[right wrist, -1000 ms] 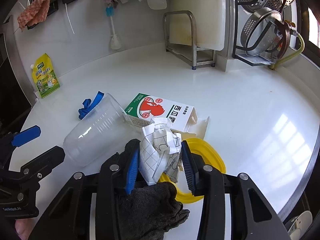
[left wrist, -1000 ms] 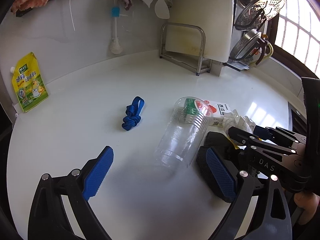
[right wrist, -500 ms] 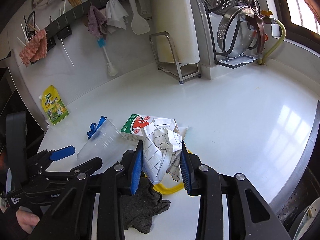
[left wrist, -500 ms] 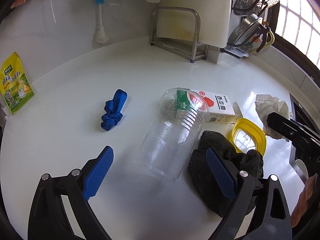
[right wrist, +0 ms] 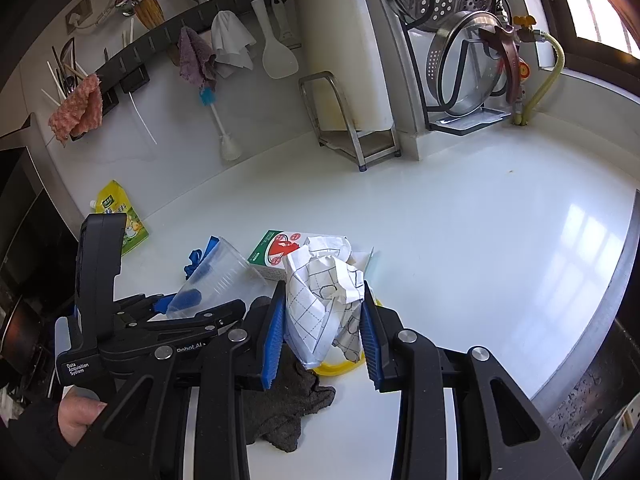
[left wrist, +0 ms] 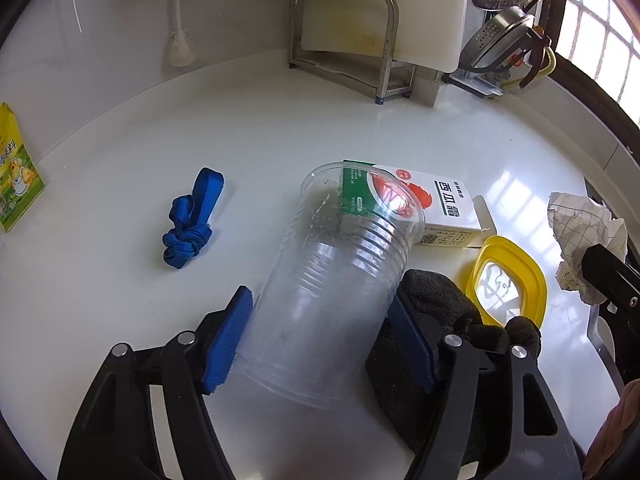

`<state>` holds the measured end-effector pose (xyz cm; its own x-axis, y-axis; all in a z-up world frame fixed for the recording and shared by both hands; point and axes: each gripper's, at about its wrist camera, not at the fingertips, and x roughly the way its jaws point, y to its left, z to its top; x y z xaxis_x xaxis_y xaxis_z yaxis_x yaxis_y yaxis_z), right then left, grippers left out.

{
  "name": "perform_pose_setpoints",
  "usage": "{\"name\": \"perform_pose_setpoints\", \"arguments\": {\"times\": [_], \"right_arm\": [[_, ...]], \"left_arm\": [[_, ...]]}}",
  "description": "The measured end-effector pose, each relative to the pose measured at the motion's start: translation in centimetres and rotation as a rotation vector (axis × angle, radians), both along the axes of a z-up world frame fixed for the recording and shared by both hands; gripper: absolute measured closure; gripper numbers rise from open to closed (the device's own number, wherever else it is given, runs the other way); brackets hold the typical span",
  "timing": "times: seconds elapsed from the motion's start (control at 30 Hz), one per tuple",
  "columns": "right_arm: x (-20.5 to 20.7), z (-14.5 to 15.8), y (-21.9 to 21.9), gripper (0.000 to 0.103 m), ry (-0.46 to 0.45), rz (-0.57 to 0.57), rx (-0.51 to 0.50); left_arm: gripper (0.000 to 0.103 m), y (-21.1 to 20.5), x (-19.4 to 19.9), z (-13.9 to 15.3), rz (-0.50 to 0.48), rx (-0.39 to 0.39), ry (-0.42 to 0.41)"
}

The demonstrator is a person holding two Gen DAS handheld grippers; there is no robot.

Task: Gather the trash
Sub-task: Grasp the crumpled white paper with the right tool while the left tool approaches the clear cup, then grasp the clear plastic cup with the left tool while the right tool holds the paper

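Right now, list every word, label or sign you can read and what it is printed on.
"西瓜霜": side of the white carton.
"Data Acquisition System": body of the left gripper.
"Robot.AI": arm of the left gripper; the rest is hidden.
Yellow pouch: print too small to read.
Carton's QR label: too small.

The left wrist camera looks steeply down, close over the white counter, facing the back wall. The right wrist camera sits higher and further back (shallower tilt), facing the same wall. Both share the clear cup, carton and cutting-board rack.
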<state>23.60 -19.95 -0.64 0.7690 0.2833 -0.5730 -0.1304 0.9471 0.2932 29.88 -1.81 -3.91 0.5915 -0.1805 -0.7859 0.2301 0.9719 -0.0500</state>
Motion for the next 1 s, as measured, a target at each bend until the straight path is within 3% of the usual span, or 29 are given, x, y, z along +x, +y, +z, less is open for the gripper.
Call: {"name": "perform_pose_setpoints", "arguments": {"times": [0.27,0.5,0.73,1.0], "right_arm": [[-1.4,-0.1,0.2,0.07,0.002,-0.005,-0.013],[-4.9,0.0,0.0,0.07,0.004,-0.023,-0.003],[-11.1,0.2,0.3,0.07,0.01,-0.051,-0.003],[-19.2,-1.7,0.1,0.07,0.046,-0.108,0.019]], "left_arm": [[0.038,0.0,-2.4,1.4,0.003,0.021,-0.079],[0.038,0.9,-7.5,4.0,0.021,0.055,-0.181],[0.038,2.3,-14.2,5.6,0.036,0.048,-0.238],[0.038,2.8,-22.1,5.2,0.019,0.032,-0.253]]}}
